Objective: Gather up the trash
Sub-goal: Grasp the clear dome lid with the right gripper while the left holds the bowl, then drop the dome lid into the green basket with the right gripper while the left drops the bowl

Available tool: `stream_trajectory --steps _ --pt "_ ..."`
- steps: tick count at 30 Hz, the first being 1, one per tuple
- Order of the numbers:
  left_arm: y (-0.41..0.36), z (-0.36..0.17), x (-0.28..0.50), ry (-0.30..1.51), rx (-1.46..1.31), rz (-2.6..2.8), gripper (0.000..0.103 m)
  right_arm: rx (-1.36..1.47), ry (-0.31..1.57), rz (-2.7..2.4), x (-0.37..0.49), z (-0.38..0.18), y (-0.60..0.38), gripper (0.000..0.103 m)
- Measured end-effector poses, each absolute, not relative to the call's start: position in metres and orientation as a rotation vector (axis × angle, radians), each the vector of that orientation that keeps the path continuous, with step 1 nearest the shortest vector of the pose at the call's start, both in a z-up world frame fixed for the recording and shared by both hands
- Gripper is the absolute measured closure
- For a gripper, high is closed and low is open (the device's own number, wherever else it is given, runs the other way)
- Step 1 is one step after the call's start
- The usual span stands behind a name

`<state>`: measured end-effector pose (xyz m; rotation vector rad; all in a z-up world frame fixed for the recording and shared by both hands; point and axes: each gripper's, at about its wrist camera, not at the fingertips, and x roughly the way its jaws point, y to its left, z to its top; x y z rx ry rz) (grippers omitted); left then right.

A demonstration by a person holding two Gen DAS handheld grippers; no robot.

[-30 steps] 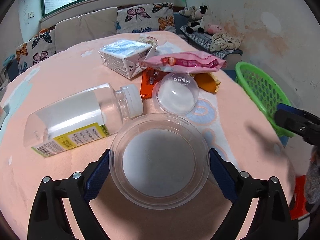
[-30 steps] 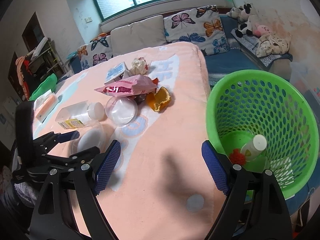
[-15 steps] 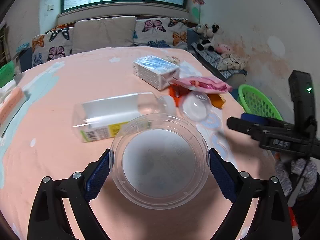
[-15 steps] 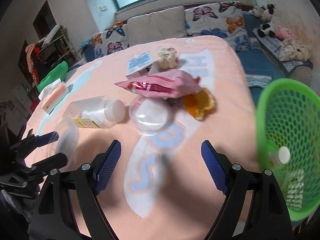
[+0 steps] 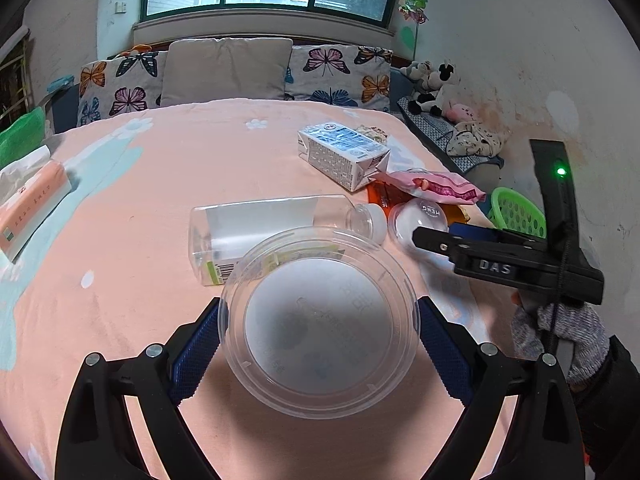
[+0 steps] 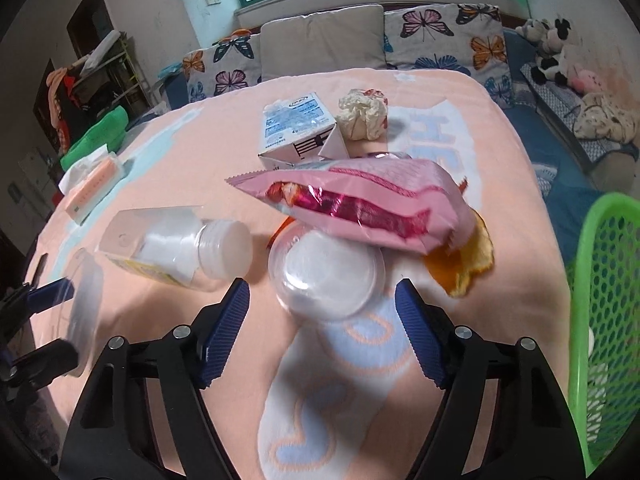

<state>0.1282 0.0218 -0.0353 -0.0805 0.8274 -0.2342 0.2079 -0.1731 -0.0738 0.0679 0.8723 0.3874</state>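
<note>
The left gripper (image 5: 319, 334) pinched a clear round plastic tub (image 5: 318, 322) between its blue pads; the tub looked empty, lifted above the peach blanket (image 5: 160, 184).

At the tub's 12 o'clock a clear square plastic bottle with a white cap (image 5: 276, 226) lay on its side, apparently empty.

The right gripper (image 6: 322, 314) had its jaws spread and closing, nothing pressed between them. Just at its 12 o'clock lay a small clear domed plastic cup (image 6: 326, 274), partly under a pink snack bag (image 6: 356, 202).

A blue-and-white milk carton (image 6: 298, 132) lay behind the bag.

The green perforated plastic basket (image 6: 604, 320) stood at the right gripper's 3 o'clock, its contents too blurred to tell.
</note>
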Motion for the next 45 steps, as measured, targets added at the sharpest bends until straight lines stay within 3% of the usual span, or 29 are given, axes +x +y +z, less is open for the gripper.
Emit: stream_trajectory --steps 3,6,26,45 --pt "0.023 -0.035 0.128 0.825 -0.085 -0.237 0.013 0.058 0.877 0.388 0.213 -0.077 -0.170 0.032" --pt "0.023 -0.034 0.127 0.822 -0.083 -0.237 0.013 0.052 0.883 0.387 0.215 -0.079 -0.170 0.045" --pt "-0.024 -0.019 0.126 0.800 -0.051 -0.321 0.013 0.127 0.847 0.403 0.135 -0.058 -0.223 0.045" --pt "-0.145 -0.011 0.151 0.805 0.064 -0.505 0.013 0.258 0.817 0.060 0.104 -0.060 -0.381 0.044"
